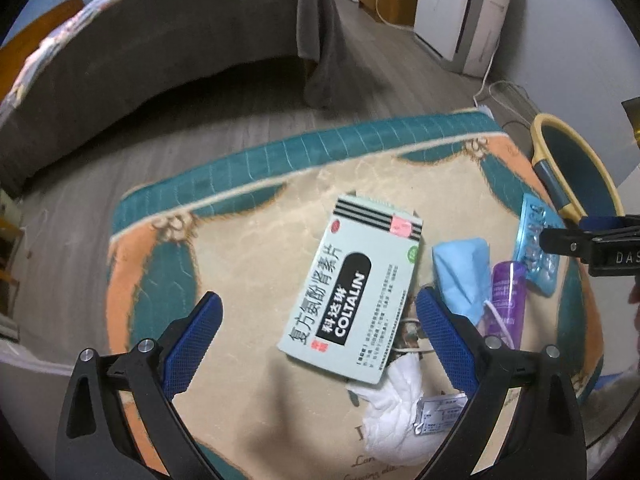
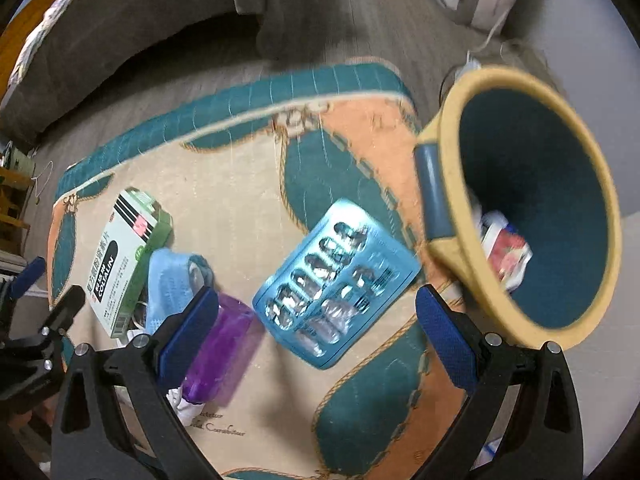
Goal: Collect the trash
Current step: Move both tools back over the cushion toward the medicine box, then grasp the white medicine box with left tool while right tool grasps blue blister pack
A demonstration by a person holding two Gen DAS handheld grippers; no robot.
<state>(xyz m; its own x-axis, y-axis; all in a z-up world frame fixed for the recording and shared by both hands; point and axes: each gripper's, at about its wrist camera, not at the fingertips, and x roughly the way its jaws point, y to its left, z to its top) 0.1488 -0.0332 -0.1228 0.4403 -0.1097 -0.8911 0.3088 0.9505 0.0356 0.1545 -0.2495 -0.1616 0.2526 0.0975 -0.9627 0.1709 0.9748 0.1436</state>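
Left wrist view: left gripper [image 1: 318,320] spread wide, straddling Coltalin medicine box [image 1: 354,296] for pickup | right gripper [image 2: 316,320] also parted over blister pack [image 2: 334,284], beside trash bin [image 2: 520,208].

A grey wood-look floor [image 1: 392,76] surrounds the teal, peach and cream rug [image 1: 256,240]. Beyond the rug stands a grey-draped bed [image 1: 168,36]; a white appliance [image 1: 464,12] stands against the wall.

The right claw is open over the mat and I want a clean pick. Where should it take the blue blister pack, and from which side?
Probably across the narrow width of the flat blue foil blister pack, pinching its two long edges from above; it lies flat and diagonal on the patterned mat, so turn the right claw to match.
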